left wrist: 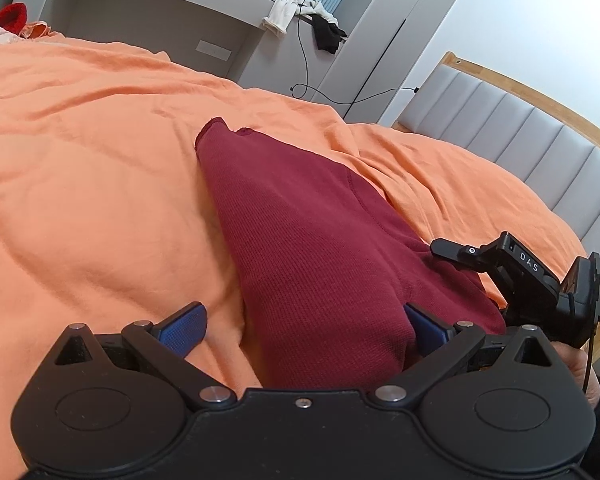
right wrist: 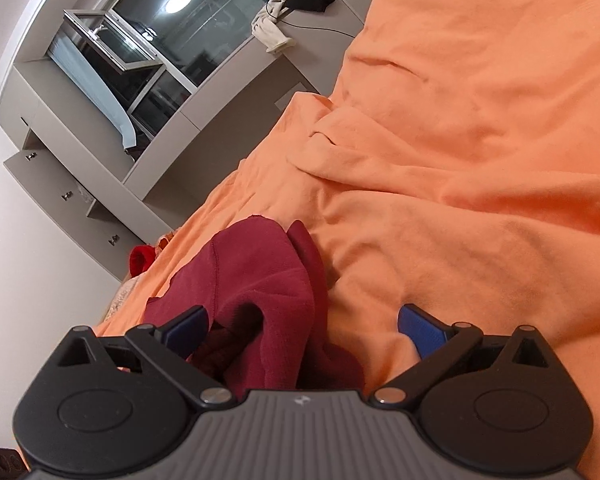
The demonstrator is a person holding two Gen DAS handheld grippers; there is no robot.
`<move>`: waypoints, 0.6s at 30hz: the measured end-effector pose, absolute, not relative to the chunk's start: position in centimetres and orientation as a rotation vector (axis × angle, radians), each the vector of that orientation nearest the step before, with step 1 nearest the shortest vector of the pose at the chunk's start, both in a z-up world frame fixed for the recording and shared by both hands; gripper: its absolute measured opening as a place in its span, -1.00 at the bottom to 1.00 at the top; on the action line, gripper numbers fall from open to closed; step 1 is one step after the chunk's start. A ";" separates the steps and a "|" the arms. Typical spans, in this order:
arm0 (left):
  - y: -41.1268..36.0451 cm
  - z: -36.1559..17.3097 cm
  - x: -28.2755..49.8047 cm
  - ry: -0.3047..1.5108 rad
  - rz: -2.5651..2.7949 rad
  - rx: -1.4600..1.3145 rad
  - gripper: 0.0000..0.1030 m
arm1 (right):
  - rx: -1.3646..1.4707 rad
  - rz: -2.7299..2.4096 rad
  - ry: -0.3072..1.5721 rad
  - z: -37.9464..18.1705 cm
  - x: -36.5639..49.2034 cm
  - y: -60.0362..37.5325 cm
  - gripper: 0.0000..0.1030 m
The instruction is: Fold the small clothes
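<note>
A dark red knit garment lies stretched on the orange bed cover. My left gripper is open, its blue pads astride the garment's near end. The right gripper shows in the left wrist view at the garment's right edge. In the right wrist view the same garment is bunched and my right gripper is open, with the cloth lying between its blue pads, closer to the left one.
A padded grey headboard runs along the right. A grey cabinet with clothes and a black cable on it stands behind the bed. A bright red item lies at the far left corner.
</note>
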State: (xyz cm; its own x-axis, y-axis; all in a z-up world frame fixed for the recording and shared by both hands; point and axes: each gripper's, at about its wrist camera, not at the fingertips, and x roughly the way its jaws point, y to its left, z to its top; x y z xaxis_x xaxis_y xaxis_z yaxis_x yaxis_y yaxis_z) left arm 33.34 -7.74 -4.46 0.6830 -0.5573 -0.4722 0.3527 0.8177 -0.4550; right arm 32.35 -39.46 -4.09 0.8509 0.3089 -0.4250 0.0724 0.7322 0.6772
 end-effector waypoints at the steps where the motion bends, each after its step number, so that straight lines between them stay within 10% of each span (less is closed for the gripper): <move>1: -7.7 -4.5 33.3 0.635 -0.522 -0.343 0.99 | 0.745 0.138 0.545 -4.1 32.3 -39.4 0.99; 18: -7.6 -5.1 32.3 0.574 -0.517 -0.340 0.99 | 0.700 0.124 0.523 -4.1 31.7 -38.8 0.99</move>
